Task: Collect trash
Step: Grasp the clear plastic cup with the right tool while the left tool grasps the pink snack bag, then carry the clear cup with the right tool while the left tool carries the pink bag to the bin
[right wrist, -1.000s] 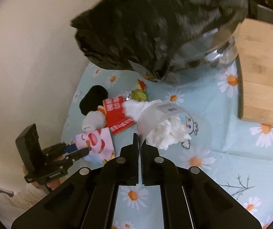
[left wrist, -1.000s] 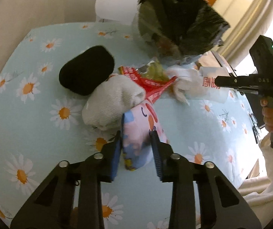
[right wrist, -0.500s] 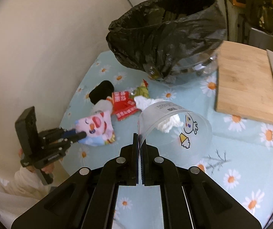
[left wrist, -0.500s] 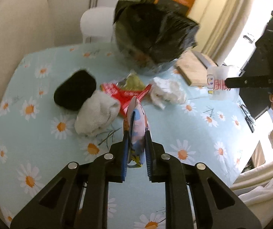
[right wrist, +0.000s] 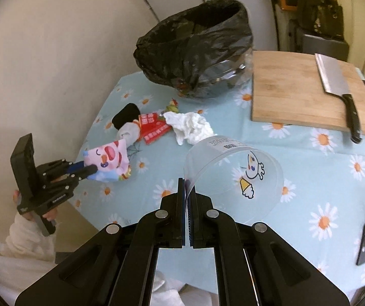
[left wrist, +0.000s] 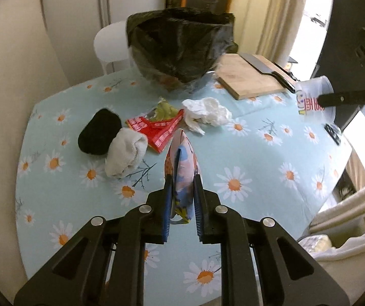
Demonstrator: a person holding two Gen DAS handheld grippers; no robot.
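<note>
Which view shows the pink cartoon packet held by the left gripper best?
The right wrist view: the pink cartoon packet shows its printed face side-on, pinched in the left gripper. The left wrist view shows the packet only edge-on, narrow between the fingers.

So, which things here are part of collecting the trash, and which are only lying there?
Part of the job:
- pink cartoon wrapper, in the left gripper
- clear plastic cup, in the right gripper
- crumpled tissue
- red packet
- black bin bag

Only lying there:
- cutting board
- cleaver
- black sock
- white sock
</note>
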